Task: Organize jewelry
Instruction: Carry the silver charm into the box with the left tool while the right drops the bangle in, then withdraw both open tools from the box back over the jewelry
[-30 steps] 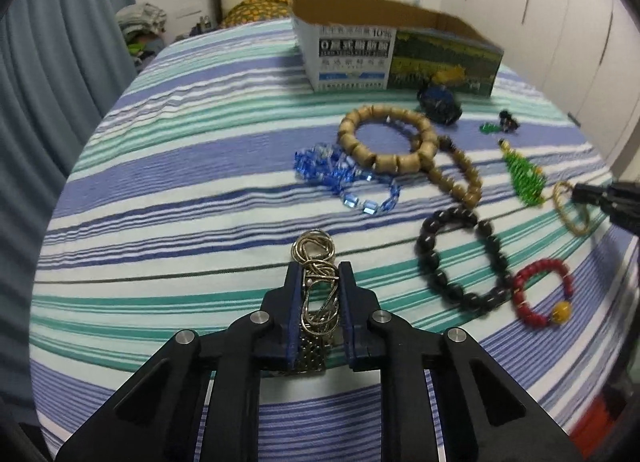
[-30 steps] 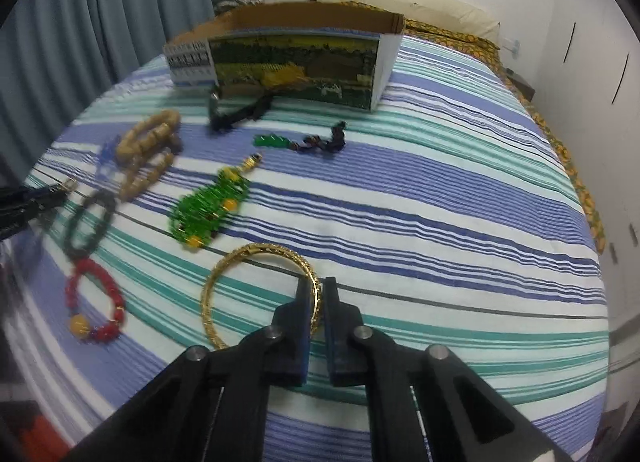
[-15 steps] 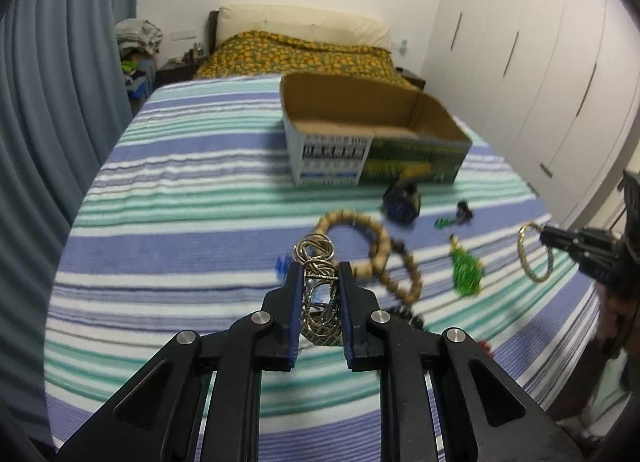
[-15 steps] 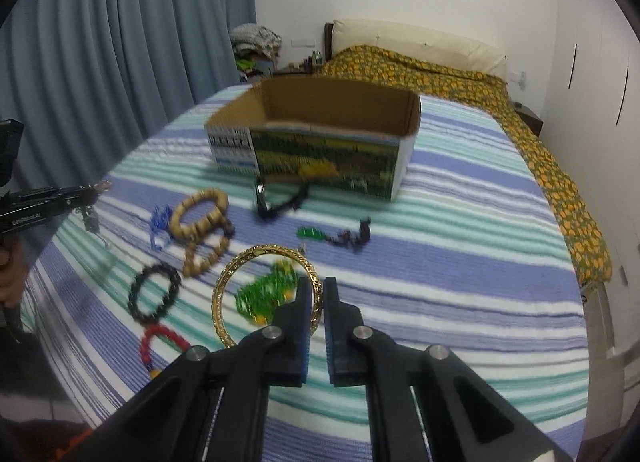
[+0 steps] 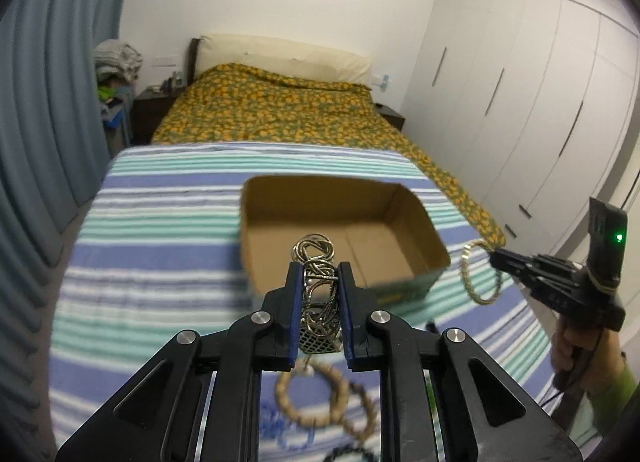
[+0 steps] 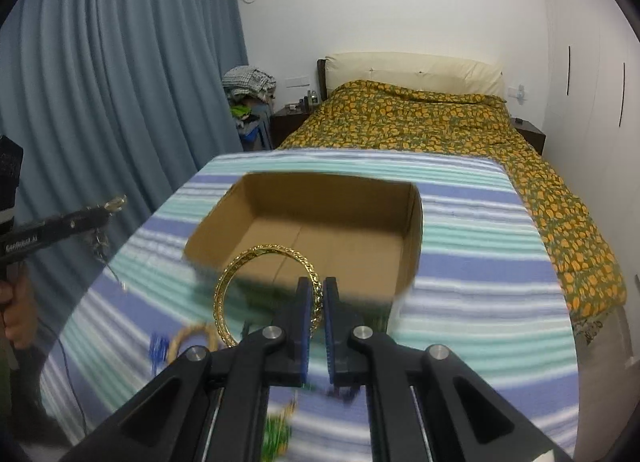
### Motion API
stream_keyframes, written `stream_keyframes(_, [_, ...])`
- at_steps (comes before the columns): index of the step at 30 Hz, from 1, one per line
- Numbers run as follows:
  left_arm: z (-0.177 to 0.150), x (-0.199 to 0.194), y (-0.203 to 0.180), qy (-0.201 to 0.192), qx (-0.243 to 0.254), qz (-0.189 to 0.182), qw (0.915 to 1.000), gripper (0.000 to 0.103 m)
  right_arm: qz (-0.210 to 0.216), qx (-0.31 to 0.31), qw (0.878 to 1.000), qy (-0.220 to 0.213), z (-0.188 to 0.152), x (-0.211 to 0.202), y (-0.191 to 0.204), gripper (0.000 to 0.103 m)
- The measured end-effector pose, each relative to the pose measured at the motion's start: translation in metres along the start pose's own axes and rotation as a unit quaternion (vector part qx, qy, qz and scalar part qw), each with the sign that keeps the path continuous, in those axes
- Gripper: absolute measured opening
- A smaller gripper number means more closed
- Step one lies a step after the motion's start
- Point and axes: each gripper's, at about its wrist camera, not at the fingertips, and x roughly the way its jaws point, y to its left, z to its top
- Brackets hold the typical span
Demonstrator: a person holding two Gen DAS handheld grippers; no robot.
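Carrying two pieces at once | your left gripper (image 5: 319, 286) clamps the silver chain bundle (image 5: 318, 276) | your right gripper (image 6: 317, 302) pinches the gold bangle (image 6: 266, 294) by its rim so it hangs free | open cardboard box (image 6: 320, 229) just ahead of both tips, ready for dropping.

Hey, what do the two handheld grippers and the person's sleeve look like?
Both the left gripper and the right gripper are black, with blue pads and silver pivot screws. The right one carries a green light, a thin cable hangs below, and the sleeve is green.
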Motion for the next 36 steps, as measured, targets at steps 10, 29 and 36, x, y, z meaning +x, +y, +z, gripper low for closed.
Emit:
stream_keyframes(10, [0.042, 0.116, -0.002, 0.074, 0.007, 0.007, 0.9972, 0.015, 0.014, 0.047, 0.997, 0.068, 0.053, 0.123, -0.034, 0.006])
stream_keyframes(29, [0.017, 0.073, -0.003, 0.058, 0.033, 0.079, 0.9946, 0.073, -0.006, 0.032, 0.995, 0.093, 0.033, 0.119, -0.034, 0.042])
stream_keyframes(36, [-0.005, -0.032, -0.013, 0.022, 0.071, 0.111, 0.991, 0.09, -0.016, -0.013, 0.999, 0.032, 0.018, 0.021, -0.015, 0.049])
